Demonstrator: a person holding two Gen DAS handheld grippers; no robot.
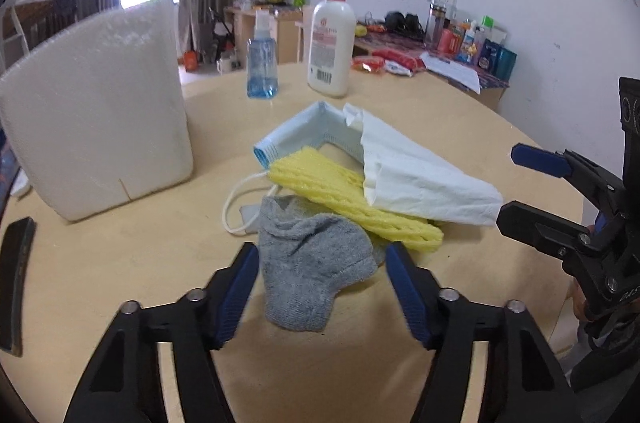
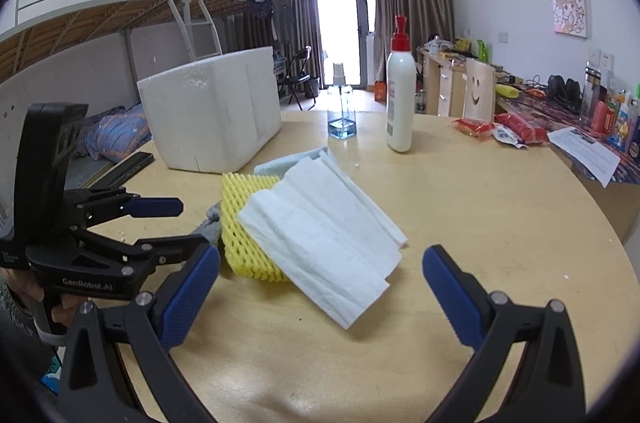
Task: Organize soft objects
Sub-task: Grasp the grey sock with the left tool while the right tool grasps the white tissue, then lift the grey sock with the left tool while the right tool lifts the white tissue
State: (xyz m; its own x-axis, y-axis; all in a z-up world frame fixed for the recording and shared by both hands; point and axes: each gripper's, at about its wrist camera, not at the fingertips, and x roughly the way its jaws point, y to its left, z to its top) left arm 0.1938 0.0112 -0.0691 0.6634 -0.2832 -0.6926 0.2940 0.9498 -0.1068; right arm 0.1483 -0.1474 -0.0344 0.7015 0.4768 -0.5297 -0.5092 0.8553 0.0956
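Counter (image 1: 132,263): pale wood, smooth, faint sheen. Sock (image 1: 308,263): grey knit cloth, fuzzy, matt. Foam net (image 1: 352,199): yellow, ribbed, spongy mesh. Tissue (image 2: 320,223): white paper, soft, lightly creased. Face mask (image 1: 296,135): light blue non-woven fabric, pleated, white cord loop. Box (image 1: 96,111): white polystyrene foam, grainy, matt. Lotion bottle (image 1: 331,43): glossy white plastic, red pump. Spray bottle (image 1: 262,67): clear blue-tinted plastic. Left claw (image 1: 322,297): matt black plastic, ridged blue pads, metal pins.

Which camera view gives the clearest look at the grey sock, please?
The left wrist view: the grey sock lies in full sight between the left gripper's open jaws. The right wrist view shows only a grey edge beside the yellow foam net.
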